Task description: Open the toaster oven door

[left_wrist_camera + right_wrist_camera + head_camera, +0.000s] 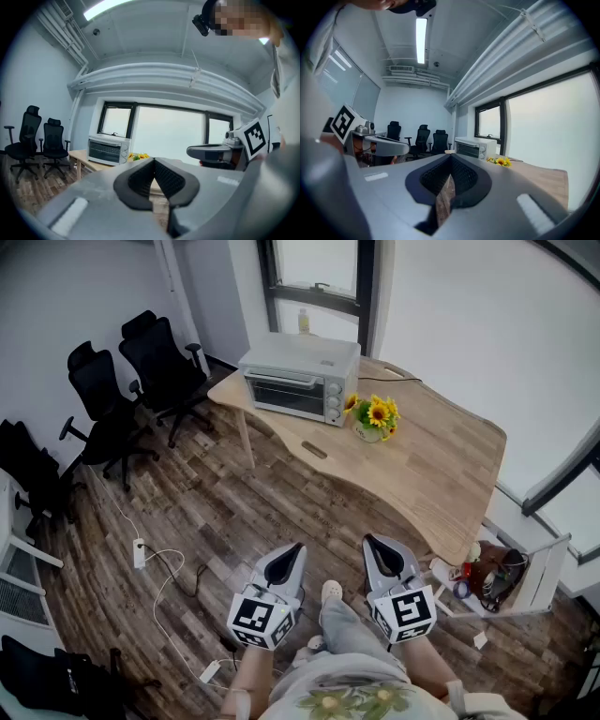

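an office or meeting room: black swivel office chairs (159, 367) stand on a wood-plank floor (234, 512) beside a long pale wooden worktop (441, 465), with tall windows (314, 268), a ceiling strip light (421, 40), exposed white pipes (164, 75) and a power strip (139, 552) with white cables on the floor.

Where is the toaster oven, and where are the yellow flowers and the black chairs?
toaster oven (286, 396): head view, on its glass door.
yellow flowers (379, 413): head view, on the blooms.
black chairs (155, 357): head view, on the backrest of the chair closest to the oven.
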`<state>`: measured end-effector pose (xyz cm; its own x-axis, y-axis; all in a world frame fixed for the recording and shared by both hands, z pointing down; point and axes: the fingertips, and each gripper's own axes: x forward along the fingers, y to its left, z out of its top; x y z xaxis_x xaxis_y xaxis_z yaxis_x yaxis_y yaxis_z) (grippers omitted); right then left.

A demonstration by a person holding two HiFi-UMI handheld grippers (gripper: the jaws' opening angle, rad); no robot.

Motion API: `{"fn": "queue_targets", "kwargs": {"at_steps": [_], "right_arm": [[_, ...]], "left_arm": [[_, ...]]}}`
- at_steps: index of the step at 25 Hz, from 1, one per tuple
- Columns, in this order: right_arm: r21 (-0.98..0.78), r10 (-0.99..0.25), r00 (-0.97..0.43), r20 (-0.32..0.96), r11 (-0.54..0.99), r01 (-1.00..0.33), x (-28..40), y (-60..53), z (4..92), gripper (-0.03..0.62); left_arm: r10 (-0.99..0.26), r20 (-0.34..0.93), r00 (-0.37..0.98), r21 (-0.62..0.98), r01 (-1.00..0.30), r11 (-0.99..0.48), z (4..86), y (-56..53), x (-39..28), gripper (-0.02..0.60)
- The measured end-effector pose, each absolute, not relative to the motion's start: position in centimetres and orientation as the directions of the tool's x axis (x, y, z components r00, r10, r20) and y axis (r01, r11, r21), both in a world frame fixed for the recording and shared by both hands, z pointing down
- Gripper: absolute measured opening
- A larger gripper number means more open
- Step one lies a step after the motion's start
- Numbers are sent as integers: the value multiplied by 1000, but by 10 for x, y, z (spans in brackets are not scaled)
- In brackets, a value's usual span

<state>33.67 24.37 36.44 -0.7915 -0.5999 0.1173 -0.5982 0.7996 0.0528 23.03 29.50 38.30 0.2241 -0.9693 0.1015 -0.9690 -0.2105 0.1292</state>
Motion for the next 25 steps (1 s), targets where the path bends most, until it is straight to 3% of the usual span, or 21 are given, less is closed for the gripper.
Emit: {"fn": "queue_targets", "kwargs": {"at_steps": [15,21,25], "right_arm": [[147,-582,-810,75,810,-568,272,113,339,25],[212,-543,-835,84,829,-518,244,72,335,91],[275,-530,-842,99,828,-489,230,53,336,126]], "left_arm": [[-984,64,169,26,-986,-168,353,160,147,2],[-993,48,112,-12,-994,-113,344,122,111,129],[-994,58,96,-58,-993,-99,344,107,96,148]]}}
